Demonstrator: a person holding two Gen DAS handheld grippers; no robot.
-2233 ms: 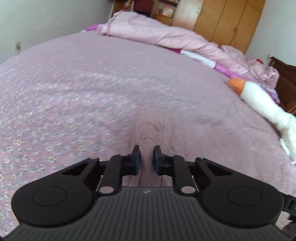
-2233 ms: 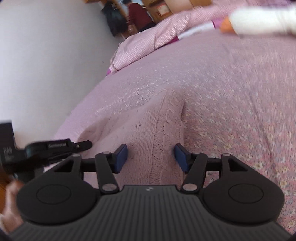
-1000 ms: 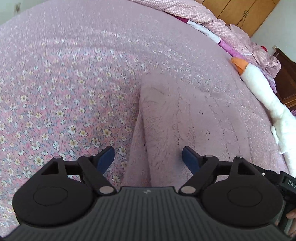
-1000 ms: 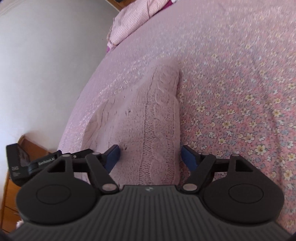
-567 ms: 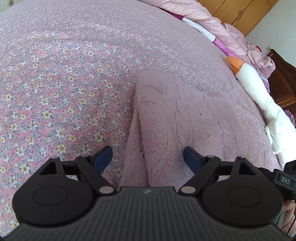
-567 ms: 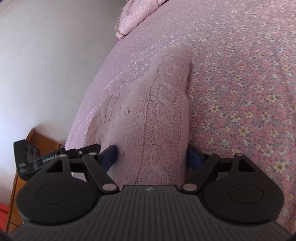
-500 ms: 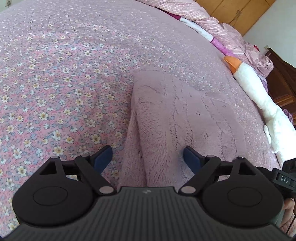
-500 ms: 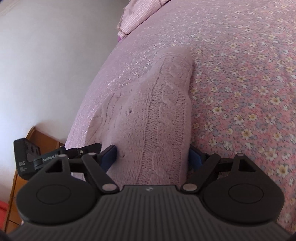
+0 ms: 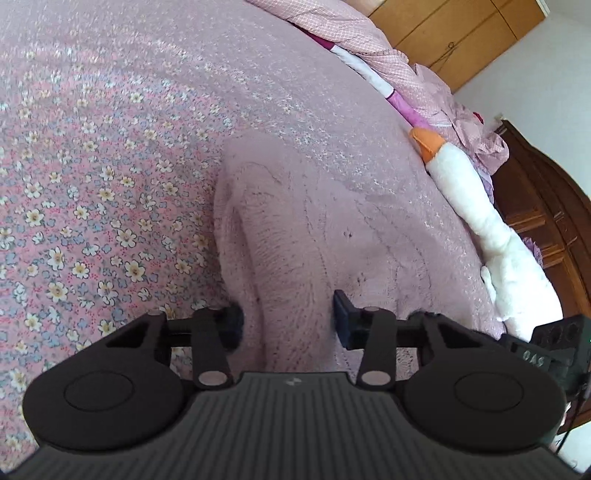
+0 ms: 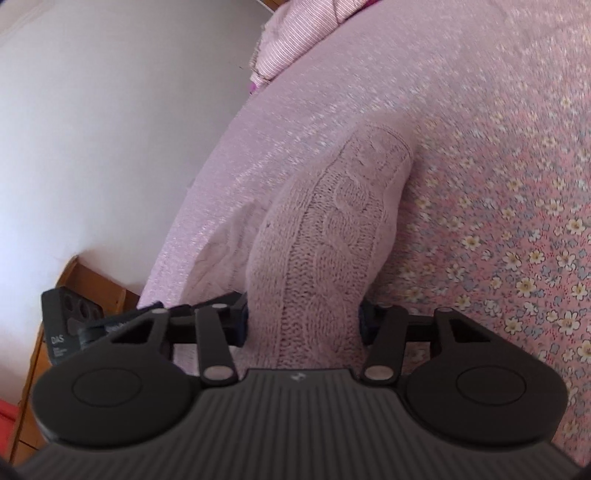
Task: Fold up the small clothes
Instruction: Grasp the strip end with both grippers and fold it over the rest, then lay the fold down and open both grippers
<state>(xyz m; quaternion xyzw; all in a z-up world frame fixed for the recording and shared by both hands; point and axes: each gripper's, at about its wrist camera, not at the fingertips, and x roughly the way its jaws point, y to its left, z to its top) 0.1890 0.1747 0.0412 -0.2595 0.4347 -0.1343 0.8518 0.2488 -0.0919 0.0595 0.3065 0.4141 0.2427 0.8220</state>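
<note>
left wrist view: the floral bedspread fills the left side, pink with small white and yellow flowers. at centre lies the pink knitted garment, flat on the bed, with a raised fold running along its left edge toward the camera. the left gripper has its jaws closing in on that near fold, knit bunched between them and both pads touching the fabric. further right, a white plush goose with an orange beak lies along the bed's edge, near a rumpled pink quilt and a wooden wardrobe. at the far right edge a black part of the other gripper shows.

right wrist view: a white wall is on the left, with a wooden bedside cabinet below it. the right gripper has its jaws clamped on a cable-knit part of the same garment, which rises in a thick ridge between them. flowered bedspread lies to the right.
</note>
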